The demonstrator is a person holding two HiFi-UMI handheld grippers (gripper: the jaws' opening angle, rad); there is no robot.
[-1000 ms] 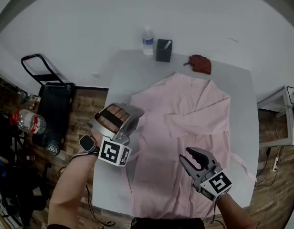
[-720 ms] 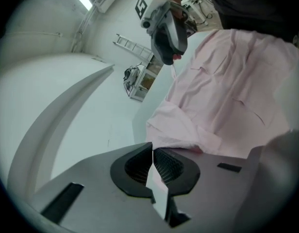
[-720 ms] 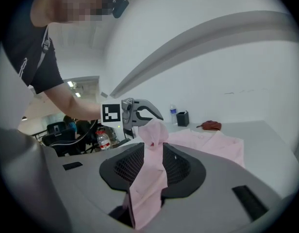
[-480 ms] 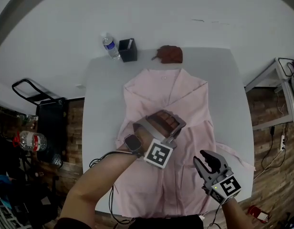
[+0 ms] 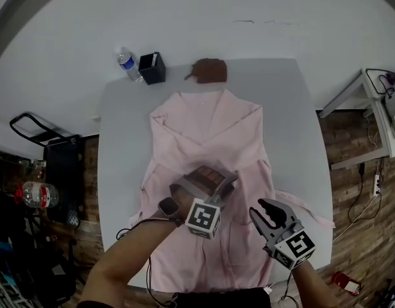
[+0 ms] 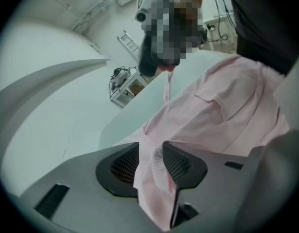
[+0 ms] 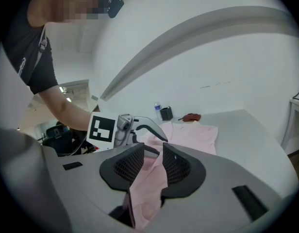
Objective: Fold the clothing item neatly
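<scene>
Nearest the body, the right gripper [image 5: 273, 210] sits low over the lower right part of the shirt [image 5: 210, 124]. Its own view shows a bunched fold of pink cloth filling the gap between its half-closed jaws, with both pads [image 7: 176, 166] bearing on it — a grip, as far as I can judge. Just to its left, the left gripper [image 5: 217, 175] hangs tilted down over the middle of the shirt. Its jaws have just been opening, and a fold of cloth lies loose between them, draped against one pad and not pinched.

The shirt lies lengthwise on the grey table [image 5: 117, 133], its collar [image 5: 199, 96] at the far end. The sides are partly turned in, and a narrow strip [image 5: 313, 215] trails toward the table's right edge.

The step looks like laying a side fold over the middle. To do it well, the left jaws should spread enough for the cloth to drop out. The left gripper should then back away along its own line rather than sideways, so the laid fold is not dragged. The right should keep its fold low and taut, with the edge parallel to the shirt's length, and the trailing strip wants tucking in.

Beyond the collar, a brown bundle [image 5: 209, 70], a black box [image 5: 151, 68] and a water bottle [image 5: 126, 63] stand at the far edge — none of them on the shirt
</scene>
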